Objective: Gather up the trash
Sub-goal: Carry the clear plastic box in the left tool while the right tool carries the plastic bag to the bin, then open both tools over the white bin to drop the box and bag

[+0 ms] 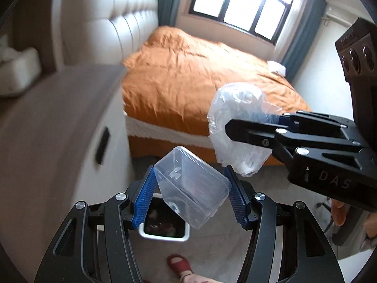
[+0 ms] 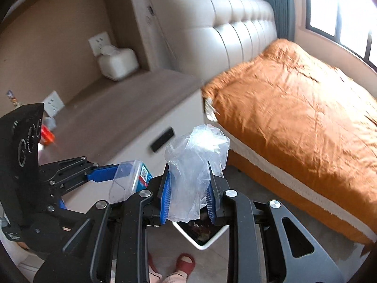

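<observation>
a home bedroom: a bed (image 1: 200,75) with an orange cover, a padded headboard (image 2: 223,23), a curtained window (image 1: 242,4) and a bedside cabinet (image 2: 132,108).

Left gripper (image 1: 192,184) clamped on plastic container (image 1: 192,186), directly above bin (image 1: 186,234) on floor. Right gripper (image 2: 188,188) just beside, to its right, gripping plastic bag (image 2: 195,165). Bed (image 1: 188,75) beyond bin; bedside cabinet (image 1: 59,118) left of bed. Slippered foot (image 1: 179,265) nearside of bin.

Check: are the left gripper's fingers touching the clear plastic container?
Touching. The left wrist view shows both blue fingers of the left gripper pressed against opposite sides of the clear plastic container, which hangs tilted between them above the trash bin.
</observation>
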The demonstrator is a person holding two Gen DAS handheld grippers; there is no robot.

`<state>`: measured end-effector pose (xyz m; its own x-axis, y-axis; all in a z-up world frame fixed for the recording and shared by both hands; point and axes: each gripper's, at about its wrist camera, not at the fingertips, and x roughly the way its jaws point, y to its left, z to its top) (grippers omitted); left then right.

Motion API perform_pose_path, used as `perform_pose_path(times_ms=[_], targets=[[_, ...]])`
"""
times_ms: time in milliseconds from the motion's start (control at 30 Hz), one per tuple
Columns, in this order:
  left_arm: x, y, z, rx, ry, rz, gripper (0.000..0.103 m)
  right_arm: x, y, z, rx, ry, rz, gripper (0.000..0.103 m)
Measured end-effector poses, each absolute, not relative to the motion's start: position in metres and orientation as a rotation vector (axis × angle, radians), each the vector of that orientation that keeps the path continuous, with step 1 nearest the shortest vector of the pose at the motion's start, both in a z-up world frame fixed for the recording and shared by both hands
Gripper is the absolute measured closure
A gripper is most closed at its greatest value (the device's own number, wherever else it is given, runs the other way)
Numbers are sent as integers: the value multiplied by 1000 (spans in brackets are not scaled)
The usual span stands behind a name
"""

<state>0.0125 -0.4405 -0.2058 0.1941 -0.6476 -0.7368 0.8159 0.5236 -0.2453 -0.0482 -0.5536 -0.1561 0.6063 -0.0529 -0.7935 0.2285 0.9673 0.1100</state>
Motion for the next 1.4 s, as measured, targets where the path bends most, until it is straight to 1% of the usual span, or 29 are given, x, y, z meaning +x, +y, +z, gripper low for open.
perform_pose_path(times_ms=[167,367,533,800,867,900,933,967,1000,1033,1100,1200,1267,1400], targets=[[18,-463,-267,269,972,-1038,45,-43,-573,-204,219,969,-175,76],[28,-486,-341,314,1029,-1030,45,-32,-584,-282,225,1051,-155,76],[40,-495,-391,340,1046,-1020,45,-20,-582,-330,229,1088,-138,76],[49,-494,-450,349,1099,-1007,45,-7,-583,-394,247,1140,-104,76],[50,-496,-466,367,1108,-1007,42,-7,-580,-408,238,1157,-88,76],[49,-496,-470,374,1108,-1006,37,-7,-580,-413,235,1164,-84,72],[49,-497,-477,387,1111,-1003,20,-7,-580,-423,242,1183,-66,67],[48,-497,-484,394,1108,-1003,7,-6,-580,-431,252,1207,-46,55],[49,-497,-492,396,1099,-999,5,-6,-578,-437,257,1229,-30,29],[49,-497,-497,400,1105,-995,5,-7,-577,-444,250,1246,-22,20],[50,-497,-504,420,1106,-976,5,-8,-573,-451,215,1262,-22,19],[47,-494,-507,444,1092,-975,5,-11,-570,-455,191,1265,-38,8],[48,-492,-507,452,1085,-971,5,-13,-570,-454,197,1267,-45,6],[46,-489,-504,477,1078,-959,5,-14,-567,-450,205,1258,-67,5]])
